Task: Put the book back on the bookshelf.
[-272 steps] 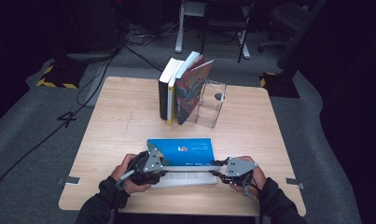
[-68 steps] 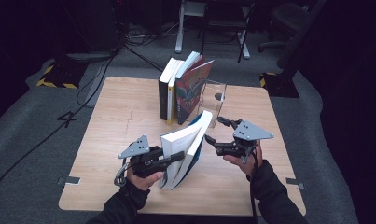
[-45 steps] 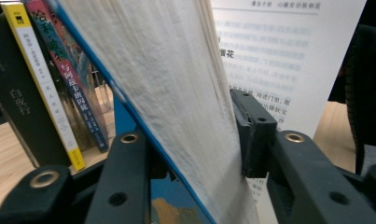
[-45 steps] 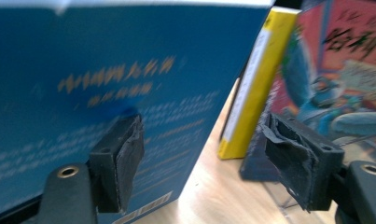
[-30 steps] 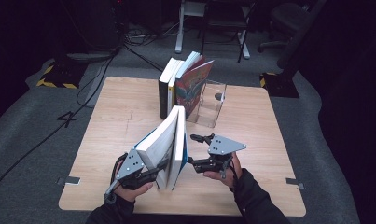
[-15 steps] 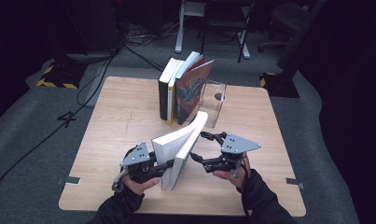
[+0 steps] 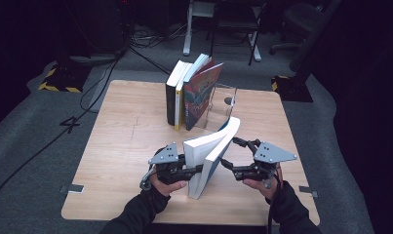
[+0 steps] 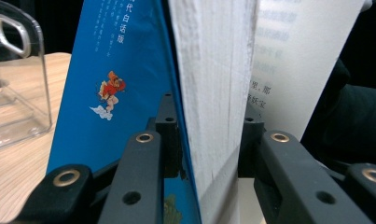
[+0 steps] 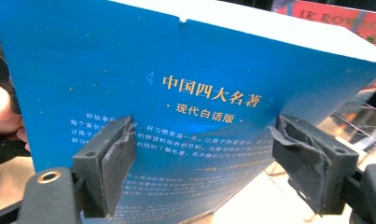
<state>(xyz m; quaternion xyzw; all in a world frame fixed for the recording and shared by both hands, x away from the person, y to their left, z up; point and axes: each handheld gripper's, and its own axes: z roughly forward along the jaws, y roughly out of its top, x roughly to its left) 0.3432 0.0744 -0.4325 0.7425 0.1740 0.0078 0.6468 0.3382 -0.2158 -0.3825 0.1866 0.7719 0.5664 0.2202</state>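
Wood tabletop (image 7: 126, 146): your left claw (image 7: 196, 169) clamps the blue book (image 7: 211, 153) upright; right claw (image 7: 228, 165) gapes wide beside its cover.

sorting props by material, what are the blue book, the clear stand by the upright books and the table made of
Blue book: paper, apparently glossy softcover; it bends. Clear stand: looks like transparent acrylic, see-through with shiny edges. Table: light wood or wood-look laminate, grain visible.
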